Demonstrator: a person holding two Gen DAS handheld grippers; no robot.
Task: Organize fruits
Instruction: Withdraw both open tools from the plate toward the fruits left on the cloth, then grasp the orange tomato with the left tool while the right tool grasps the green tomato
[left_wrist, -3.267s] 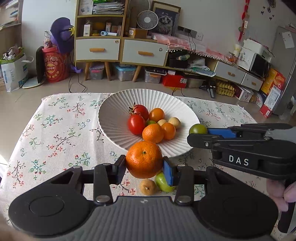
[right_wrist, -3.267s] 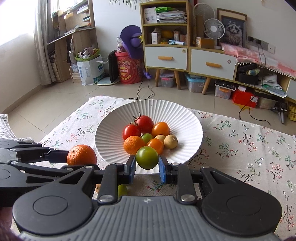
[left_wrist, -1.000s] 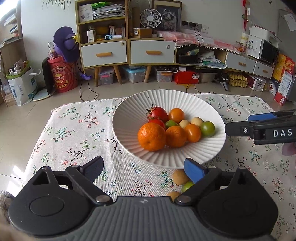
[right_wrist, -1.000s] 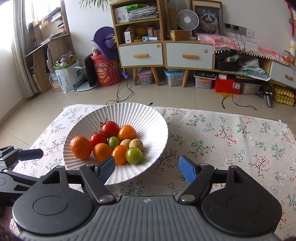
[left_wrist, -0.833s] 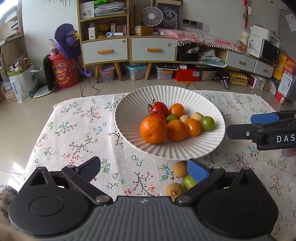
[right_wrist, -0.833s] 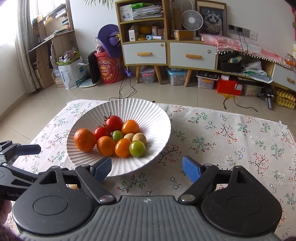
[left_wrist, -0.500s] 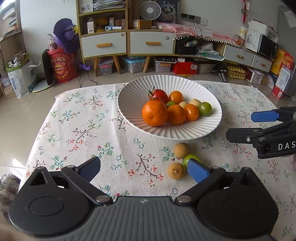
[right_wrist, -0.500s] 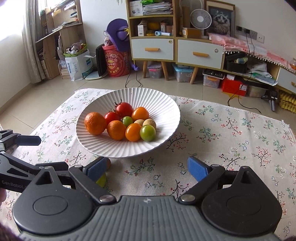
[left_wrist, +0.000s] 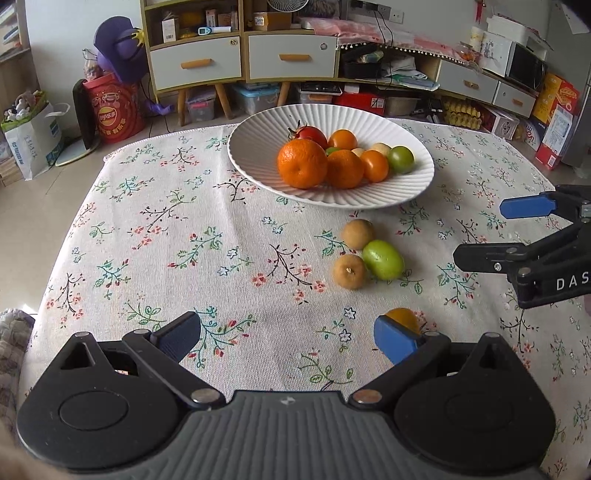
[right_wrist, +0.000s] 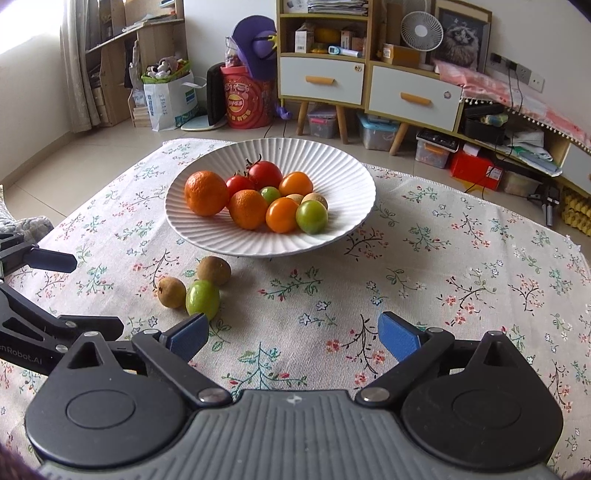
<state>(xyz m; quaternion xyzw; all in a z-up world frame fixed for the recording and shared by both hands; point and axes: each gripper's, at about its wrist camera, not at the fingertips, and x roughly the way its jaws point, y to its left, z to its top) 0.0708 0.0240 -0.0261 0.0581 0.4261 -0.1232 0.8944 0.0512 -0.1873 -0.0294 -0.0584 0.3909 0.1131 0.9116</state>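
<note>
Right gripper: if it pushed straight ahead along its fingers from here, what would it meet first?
Probably nothing close. The right gripper is open over bare floral tablecloth. Farther ahead lies the right part of the white ribbed plate. The green fruit sits left of that line. Depth is uncertain.

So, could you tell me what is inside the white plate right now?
The white plate holds oranges, red tomatoes and green tomatoes plus small tan fruits, mostly hidden behind the front ones.
</note>
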